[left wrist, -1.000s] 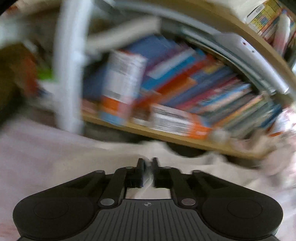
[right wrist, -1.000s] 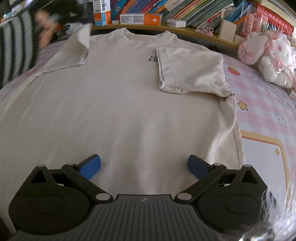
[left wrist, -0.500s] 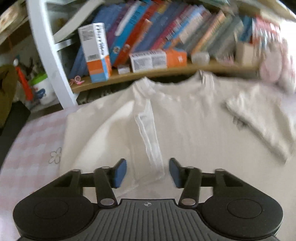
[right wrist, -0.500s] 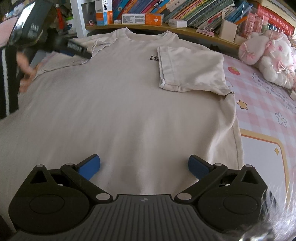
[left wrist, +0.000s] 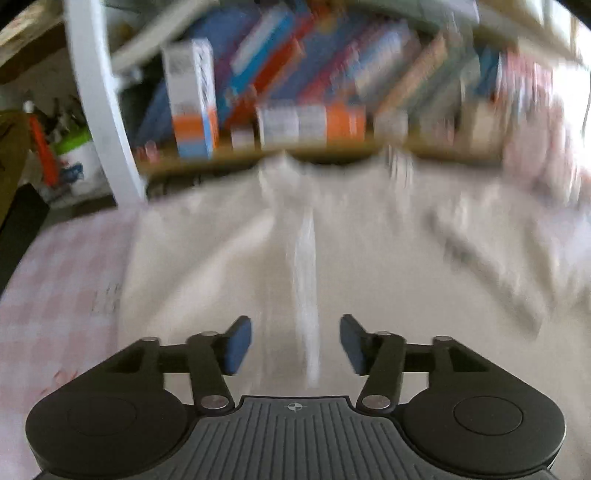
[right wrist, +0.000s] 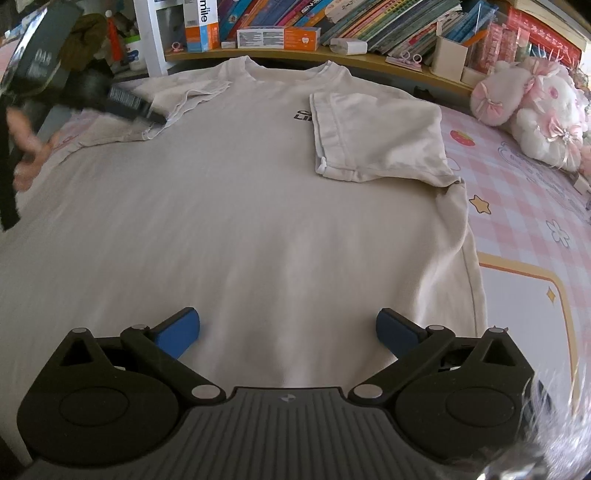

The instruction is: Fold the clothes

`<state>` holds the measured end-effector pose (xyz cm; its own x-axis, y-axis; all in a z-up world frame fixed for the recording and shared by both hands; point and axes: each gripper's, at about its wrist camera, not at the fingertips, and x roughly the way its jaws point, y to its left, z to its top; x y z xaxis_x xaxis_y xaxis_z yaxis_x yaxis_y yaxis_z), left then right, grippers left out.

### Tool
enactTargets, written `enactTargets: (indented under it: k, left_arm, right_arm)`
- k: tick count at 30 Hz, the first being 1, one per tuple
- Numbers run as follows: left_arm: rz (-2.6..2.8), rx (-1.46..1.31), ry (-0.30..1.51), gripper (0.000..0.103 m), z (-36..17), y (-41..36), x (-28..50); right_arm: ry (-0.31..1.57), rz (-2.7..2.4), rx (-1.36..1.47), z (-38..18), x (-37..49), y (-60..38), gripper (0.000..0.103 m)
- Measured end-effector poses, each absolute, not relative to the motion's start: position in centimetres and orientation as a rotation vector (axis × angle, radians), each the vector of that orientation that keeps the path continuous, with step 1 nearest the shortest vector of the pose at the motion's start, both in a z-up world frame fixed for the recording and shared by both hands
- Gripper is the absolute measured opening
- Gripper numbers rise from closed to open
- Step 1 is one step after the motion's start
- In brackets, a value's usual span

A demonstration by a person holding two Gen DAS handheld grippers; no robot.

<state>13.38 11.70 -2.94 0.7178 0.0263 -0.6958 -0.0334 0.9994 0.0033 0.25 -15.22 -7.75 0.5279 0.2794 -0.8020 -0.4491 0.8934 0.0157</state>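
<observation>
Fingers (left wrist: 240,345) of both grippers gape over the T-shirt (right wrist: 240,221) — left view blurred, seemingly empty.

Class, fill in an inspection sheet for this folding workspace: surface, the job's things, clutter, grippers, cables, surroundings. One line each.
Surface: pink checked bedsheet with star and flower prints.
Job's things: beige T-shirt lying flat, collar toward the shelf; right sleeve folded inward over the chest, left sleeve also turned in.
Clutter: pink and white plush toy on the sheet beside the shirt.
Grippers: left gripper open over the left sleeve, view blurred; right gripper open wide above the shirt's lower part, holding nothing.
Cables: nothing seen.
Surroundings: wooden shelf with books and boxes.
</observation>
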Motion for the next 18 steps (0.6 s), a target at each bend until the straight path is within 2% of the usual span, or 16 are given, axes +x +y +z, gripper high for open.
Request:
enactTargets:
  k: [2,5,7,8,9,10,14,15,17,18]
  left_arm:
    - [0.049,-0.056,0.692,0.056,-2.1,11.9,14.3]
    - [0.077,0.044,0.706,0.053,-2.5,10.7,17.2]
    - [0.087,0.128,0.74,0.043,-3.4,9.8,19.2]
    - [0.1,0.145,0.759,0.027,-3.9,9.6,19.7]
    - [0.112,0.163,0.779,0.003,-4.5,9.5,20.2]
    - [0.125,0.176,0.795,0.0,-5.0,9.4,20.7]
    - [0.109,-0.063,0.706,0.001,-4.9,11.0,19.5]
    - [0.098,-0.084,0.719,0.007,-5.2,11.2,19.6]
    - [0.075,-0.127,0.745,0.007,-5.8,11.5,19.8]
    - [0.065,-0.148,0.758,0.014,-6.1,11.6,19.8]
  right_arm:
    - [0.919,0.437,-0.202,-7.7,0.1,-15.2,0.103]
    - [0.92,0.436,-0.202,-7.7,0.1,-15.3,0.103]
    - [0.921,0.436,-0.201,-7.7,0.1,-15.3,0.103]
    - [0.92,0.437,-0.202,-7.7,0.1,-15.3,0.103]
    - [0.92,0.438,-0.202,-7.7,0.0,-15.3,0.103]
    - [0.919,0.44,-0.203,-7.7,0.0,-15.4,0.103]
    - [0.916,0.448,-0.205,-7.8,-0.3,-15.6,0.103]
    - [0.915,0.449,-0.206,-7.8,-0.4,-15.7,0.103]
    - [0.915,0.451,-0.207,-7.8,-0.4,-15.7,0.103]
    - [0.917,0.451,-0.208,-7.8,-0.4,-15.7,0.103]
